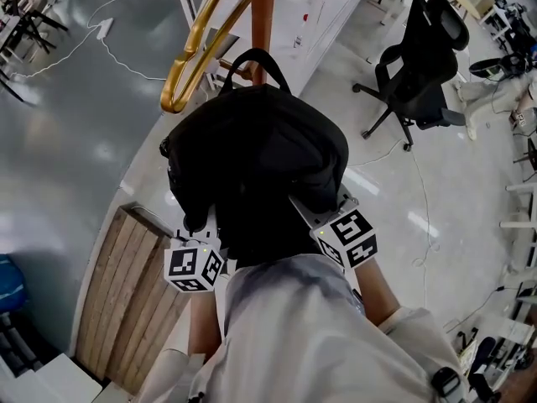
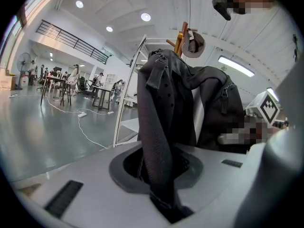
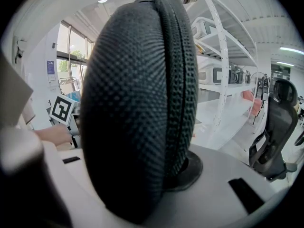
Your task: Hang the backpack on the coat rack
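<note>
A black backpack point(image 1: 256, 162) hangs between my two grippers, just in front of the orange coat rack pole point(image 1: 262, 11) and its golden hook point(image 1: 195, 44). Its top handle loop point(image 1: 254, 57) lies against the pole. My left gripper point(image 1: 201, 229) is shut on a thin dark strap point(image 2: 159, 141) of the backpack. My right gripper point(image 1: 317, 212) is shut on a padded mesh shoulder strap point(image 3: 137, 103). The bag hides both sets of fingertips in the head view. The rack's top point(image 2: 180, 32), with a cap point(image 2: 194, 44) on it, shows above the bag.
A black office chair point(image 1: 424, 57) stands at the right. White shelving point(image 1: 323, 7) is behind the rack. A wooden pallet point(image 1: 126, 292) lies at the lower left. A white cable point(image 1: 109, 44) trails over the grey floor. People sit at tables point(image 2: 61, 84) far off.
</note>
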A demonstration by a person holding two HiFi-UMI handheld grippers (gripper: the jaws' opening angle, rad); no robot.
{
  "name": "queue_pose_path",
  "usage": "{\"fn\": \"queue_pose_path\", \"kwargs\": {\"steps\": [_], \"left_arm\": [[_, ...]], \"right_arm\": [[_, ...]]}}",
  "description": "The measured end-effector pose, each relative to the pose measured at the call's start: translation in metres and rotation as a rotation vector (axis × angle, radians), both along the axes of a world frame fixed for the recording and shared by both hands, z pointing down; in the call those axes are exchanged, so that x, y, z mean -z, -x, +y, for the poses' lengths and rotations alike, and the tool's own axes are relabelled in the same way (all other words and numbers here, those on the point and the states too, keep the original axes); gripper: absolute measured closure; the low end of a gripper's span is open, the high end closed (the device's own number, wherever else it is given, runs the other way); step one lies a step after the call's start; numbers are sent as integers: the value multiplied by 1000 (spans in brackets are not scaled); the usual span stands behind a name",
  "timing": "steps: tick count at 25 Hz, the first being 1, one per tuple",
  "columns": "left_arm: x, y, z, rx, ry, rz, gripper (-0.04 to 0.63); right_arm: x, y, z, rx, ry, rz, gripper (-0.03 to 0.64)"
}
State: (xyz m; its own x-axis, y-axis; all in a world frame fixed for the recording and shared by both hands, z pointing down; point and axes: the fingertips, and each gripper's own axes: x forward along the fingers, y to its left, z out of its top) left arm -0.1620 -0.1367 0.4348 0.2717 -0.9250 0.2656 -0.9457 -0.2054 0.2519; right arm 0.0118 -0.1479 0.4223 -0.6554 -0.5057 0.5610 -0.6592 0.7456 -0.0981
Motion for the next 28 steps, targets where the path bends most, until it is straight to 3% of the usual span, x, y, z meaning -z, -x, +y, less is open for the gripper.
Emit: {"fn": "queue_pose_path", "kwargs": {"steps": [28], "left_arm": [[-38, -4, -19, 4, 68, 30, 535]], "right_arm": [[-30, -3, -15, -12, 54, 47, 483]]}}
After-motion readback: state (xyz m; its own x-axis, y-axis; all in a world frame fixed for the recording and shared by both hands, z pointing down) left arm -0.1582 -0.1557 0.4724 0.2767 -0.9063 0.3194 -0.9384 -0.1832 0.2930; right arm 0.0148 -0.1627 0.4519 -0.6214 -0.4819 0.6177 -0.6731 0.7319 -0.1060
